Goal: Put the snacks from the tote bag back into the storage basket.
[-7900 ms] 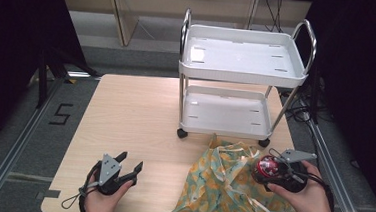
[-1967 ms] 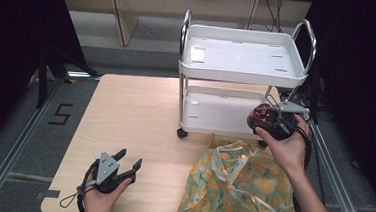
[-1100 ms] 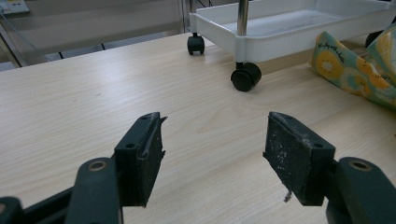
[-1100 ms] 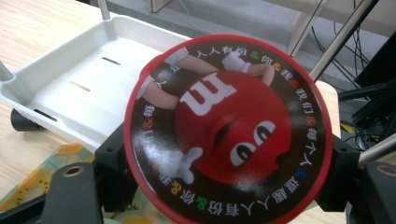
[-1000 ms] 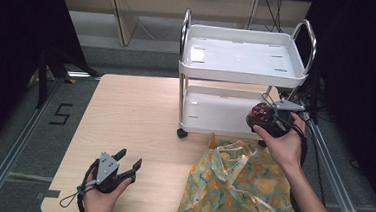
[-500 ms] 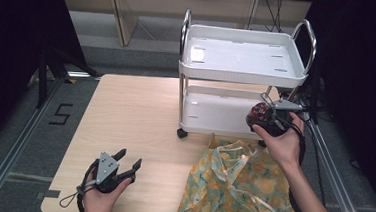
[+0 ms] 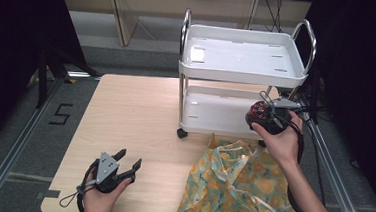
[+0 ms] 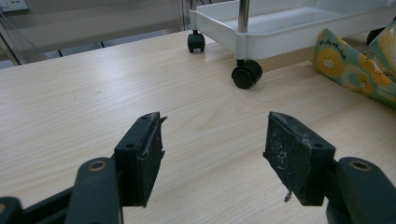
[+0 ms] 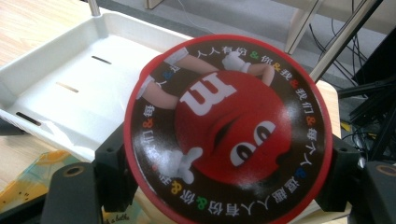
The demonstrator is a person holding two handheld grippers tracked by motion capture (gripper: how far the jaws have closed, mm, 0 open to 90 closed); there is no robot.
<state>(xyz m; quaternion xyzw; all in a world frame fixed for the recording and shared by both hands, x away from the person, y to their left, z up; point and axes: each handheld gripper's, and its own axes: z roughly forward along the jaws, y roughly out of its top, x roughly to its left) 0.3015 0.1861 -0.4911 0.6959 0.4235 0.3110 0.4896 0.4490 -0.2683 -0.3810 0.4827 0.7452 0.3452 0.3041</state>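
high view: a person is sitting at a pale wood tabletop [image 7: 140, 112]. the right claw [image 7: 270, 111] is gripping one round red tin [image 7: 259, 111] at the right end of the lower tray [image 7: 215, 115] of one white two-tier cart [image 7: 244, 65], which is standing on the far right of the tabletop. the tin is hanging just at that tray's right edge, so the coming move likely runs leftward into the tray. one yellow-green patterned cloth [image 7: 236, 182] is lying crumpled near the person, on the near side of the cart. the left claw [image 7: 122, 162] is resting open and empty at the near left, well apart from the tin.

left gripper view: its two jaws are standing wide apart over bare wood, with two cart wheels [image 8: 246, 73] beyond.

right gripper view: the jaws are clamping the tin's [image 9: 229, 130] opposite edges, its flat printed face tilted toward the camera, with the white tray [image 9: 70, 88] lying beyond on the left.
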